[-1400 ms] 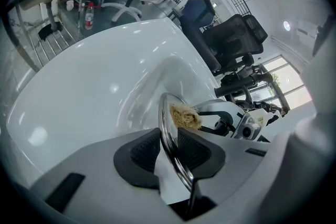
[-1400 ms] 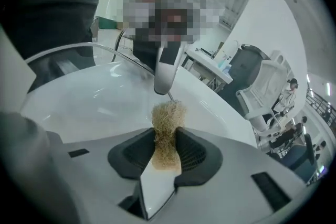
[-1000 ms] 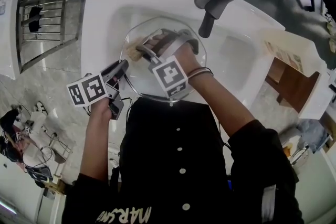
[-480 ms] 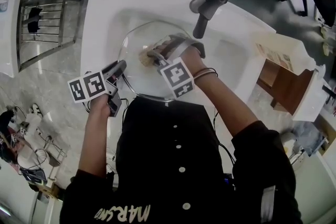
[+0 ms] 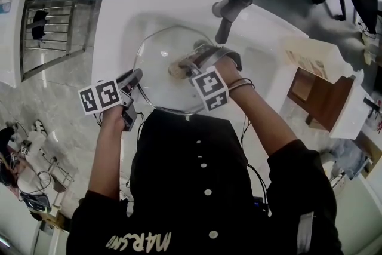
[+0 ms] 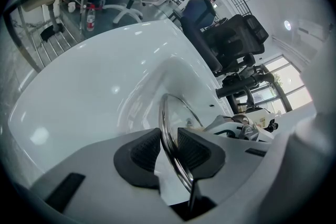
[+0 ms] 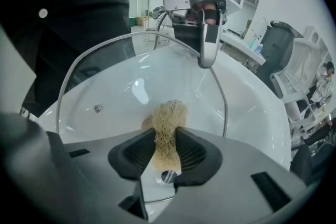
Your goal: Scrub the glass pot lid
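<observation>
Glass pot lid (image 5: 156, 77), round and steel-rimmed, is over the glossy white sink (image 5: 119, 15) basin; left gripper (image 6: 169, 150) pinches its rim, right gripper (image 7: 166, 152) squeezes a fibrous tan loofah (image 7: 168, 115) against it.

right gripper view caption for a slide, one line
The right tool clamps a fibrous scrub pad against the glass pot lid while the left tool grips its far rim.

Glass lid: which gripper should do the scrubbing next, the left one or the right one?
The right. The right gripper is shut on the fibre scrubber, which sits over the glass lid. The left gripper is clamped on the lid's rim, holding it steady.
</observation>
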The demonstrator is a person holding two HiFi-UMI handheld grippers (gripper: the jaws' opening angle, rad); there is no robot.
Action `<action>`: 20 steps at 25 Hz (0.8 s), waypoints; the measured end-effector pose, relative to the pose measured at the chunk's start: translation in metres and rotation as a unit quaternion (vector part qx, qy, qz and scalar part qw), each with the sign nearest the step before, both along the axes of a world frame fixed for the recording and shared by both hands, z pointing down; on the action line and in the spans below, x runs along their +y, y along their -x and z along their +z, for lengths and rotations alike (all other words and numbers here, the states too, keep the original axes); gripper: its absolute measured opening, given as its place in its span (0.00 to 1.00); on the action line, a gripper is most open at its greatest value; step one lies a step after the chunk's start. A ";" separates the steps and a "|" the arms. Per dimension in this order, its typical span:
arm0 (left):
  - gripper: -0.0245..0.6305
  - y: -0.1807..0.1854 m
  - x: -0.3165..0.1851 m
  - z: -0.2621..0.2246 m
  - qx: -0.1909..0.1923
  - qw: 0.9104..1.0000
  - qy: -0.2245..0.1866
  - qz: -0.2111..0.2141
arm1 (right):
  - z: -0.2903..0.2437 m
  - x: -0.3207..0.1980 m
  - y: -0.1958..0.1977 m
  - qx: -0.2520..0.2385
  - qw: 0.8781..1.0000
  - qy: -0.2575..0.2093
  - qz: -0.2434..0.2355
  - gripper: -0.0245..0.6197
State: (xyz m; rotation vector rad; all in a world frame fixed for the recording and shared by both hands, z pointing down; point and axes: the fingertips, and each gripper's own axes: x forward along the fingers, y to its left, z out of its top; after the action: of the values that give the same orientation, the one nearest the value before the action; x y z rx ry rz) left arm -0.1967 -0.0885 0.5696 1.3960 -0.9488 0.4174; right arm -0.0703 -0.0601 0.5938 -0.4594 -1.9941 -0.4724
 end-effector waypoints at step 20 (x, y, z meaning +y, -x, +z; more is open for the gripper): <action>0.22 0.000 -0.001 -0.001 -0.005 1.000 0.000 -0.004 | -0.013 0.035 -0.093 0.099 0.992 0.056 -0.061 0.24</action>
State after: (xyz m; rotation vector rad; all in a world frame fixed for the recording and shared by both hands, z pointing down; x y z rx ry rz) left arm -0.1969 -0.0895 0.5689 1.3919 -0.9626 0.4197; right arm 0.0223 -0.0254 0.5811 -0.6750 -1.8127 -0.3745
